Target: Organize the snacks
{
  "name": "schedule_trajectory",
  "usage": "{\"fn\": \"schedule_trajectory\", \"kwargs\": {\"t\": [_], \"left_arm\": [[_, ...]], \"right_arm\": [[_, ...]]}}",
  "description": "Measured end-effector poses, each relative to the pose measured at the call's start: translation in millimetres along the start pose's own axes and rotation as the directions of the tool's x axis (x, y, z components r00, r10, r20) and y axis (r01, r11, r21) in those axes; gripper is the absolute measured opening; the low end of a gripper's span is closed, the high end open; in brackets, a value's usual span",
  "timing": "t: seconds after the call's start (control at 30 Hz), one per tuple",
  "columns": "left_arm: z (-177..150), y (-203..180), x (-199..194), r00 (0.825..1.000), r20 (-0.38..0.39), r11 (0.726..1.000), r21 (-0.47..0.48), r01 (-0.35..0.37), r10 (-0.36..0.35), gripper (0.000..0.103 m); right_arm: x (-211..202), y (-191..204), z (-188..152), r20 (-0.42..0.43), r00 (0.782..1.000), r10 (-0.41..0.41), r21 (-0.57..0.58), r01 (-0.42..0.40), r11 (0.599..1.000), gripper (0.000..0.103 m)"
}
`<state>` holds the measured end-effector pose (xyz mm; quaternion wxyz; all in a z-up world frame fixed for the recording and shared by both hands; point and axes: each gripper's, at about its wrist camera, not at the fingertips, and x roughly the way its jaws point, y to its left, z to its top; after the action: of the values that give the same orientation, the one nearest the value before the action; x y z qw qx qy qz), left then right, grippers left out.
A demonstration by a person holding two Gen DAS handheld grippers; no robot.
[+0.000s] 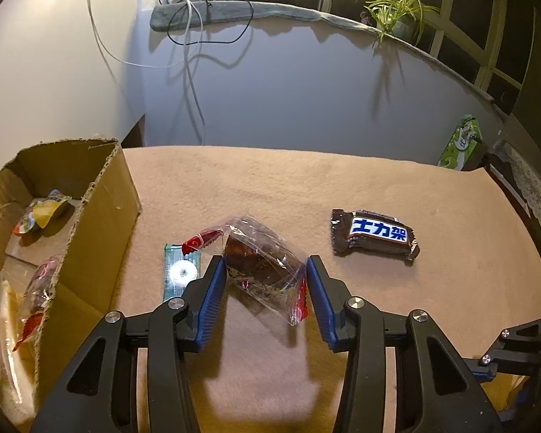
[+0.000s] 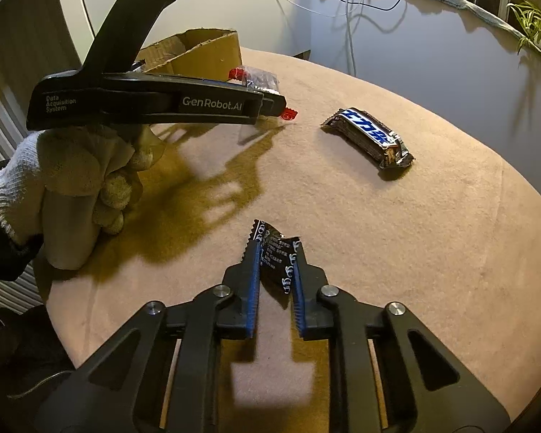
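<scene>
Left wrist view: clear cellophane packet (image 1: pixel 263 263) with a dark brown cake inside and red crimped ends, tilted between the blue pads of the left gripper (image 1: pixel 265 281), both pads touching the wrapper, so clamped on it just above the tan cloth-covered table (image 1: pixel 432 306). Just beside it on the left, lying flat on the cloth, one small pale-green sachet (image 1: pixel 180 270) with a bright round glare spot. To the right, well apart, one brown chocolate bar (image 1: pixel 373 234) in a glossy wrapper with a blue-and-white label, lying flat. At far left, one open cardboard box (image 1: pixel 90 216) with torn edges, holding at least three wrapped snacks: a yellow-and-orange packet at the back, a clear red-ended one against the near wall, a pale one at the bottom edge; exact count inside hard to tell. One green packet (image 1: pixel 461 144) standing at the table's far right corner; one potted plant (image 1: pixel 400 14) on the window ledge. Right wrist view: small black sachet (image 2: pixel 277 263) with white print, crumpled, pinched between the nearly closed blue pads of the right gripper (image 2: pixel 277 270), low over the cloth. Further out, the same chocolate bar, the box, and a white-gloved hand (image 2: pixel 72 180) holding the left gripper with its clear packet.
</scene>
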<state>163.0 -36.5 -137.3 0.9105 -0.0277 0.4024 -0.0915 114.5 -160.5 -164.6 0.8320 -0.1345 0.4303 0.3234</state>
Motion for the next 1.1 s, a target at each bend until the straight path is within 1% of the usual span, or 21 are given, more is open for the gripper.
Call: {"fn": "schedule_trajectory", "kwargs": {"t": [0.23,0.6,0.87,1.1], "left_arm": [[-0.3,-1.7,-16.0,0.999,0.028,0.999,-0.007,0.035,-0.035,0.044],[-0.6,2.9,-56.0,0.993,0.097,0.997,-0.021,0.069,-0.067,0.044],[-4.8,18.6,-89.3,0.987,0.148,0.997,-0.042,0.07,-0.063,0.044],[-11.3,35.7,-114.3,0.982,0.186,0.997,-0.054,0.051,-0.04,0.044]], "right_arm": [[-4.9,-0.5,1.0,0.017,1.0,-0.008,0.022,0.008,1.0,0.011],[-25.1,-0.3,6.6,0.064,0.998,-0.023,0.055,0.019,0.998,0.01],[-44.1,13.0,26.0,0.122,0.992,-0.024,0.035,0.02,0.999,0.01],[-51.6,32.7,52.9,0.166,0.986,-0.012,0.001,0.012,1.0,0.01]]}}
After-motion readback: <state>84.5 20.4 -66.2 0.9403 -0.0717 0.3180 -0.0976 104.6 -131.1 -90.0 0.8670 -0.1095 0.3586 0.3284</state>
